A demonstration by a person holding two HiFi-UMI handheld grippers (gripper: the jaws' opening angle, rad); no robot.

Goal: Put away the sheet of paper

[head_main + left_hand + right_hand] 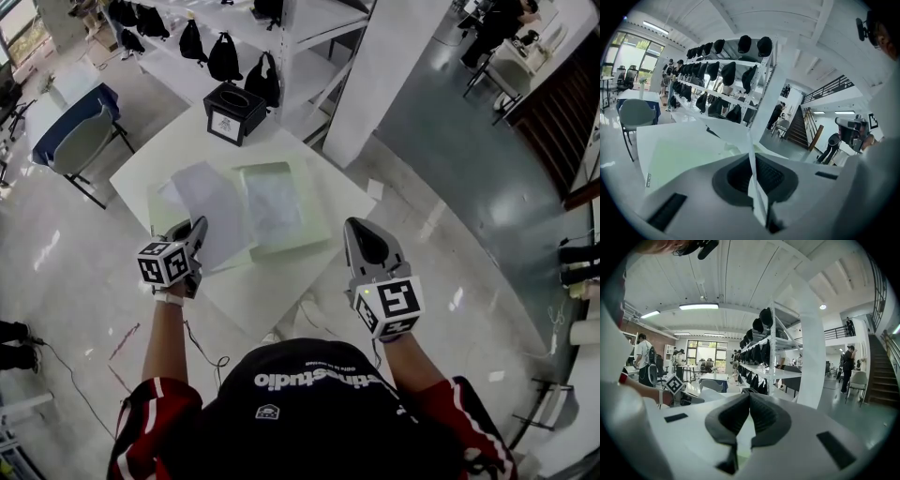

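Black cap [319, 398] at the bottom of the head view, we hold two grippers over one white table [281, 295].
Our left gripper [199, 228] has its jaws pinched tight on the near edge of the single sheet of paper [214, 208]. The sheet stretches slantwise over the left half of the one green folder [281, 172], which is spread open on the table. The folder's right half holds one pale grey insert [272, 208]; we cannot tell what kind. Our right gripper [362, 231] hangs near the table's right edge, jaw tips closed together on nothing. One black box [234, 112] stands at the far corner, its contents hidden.
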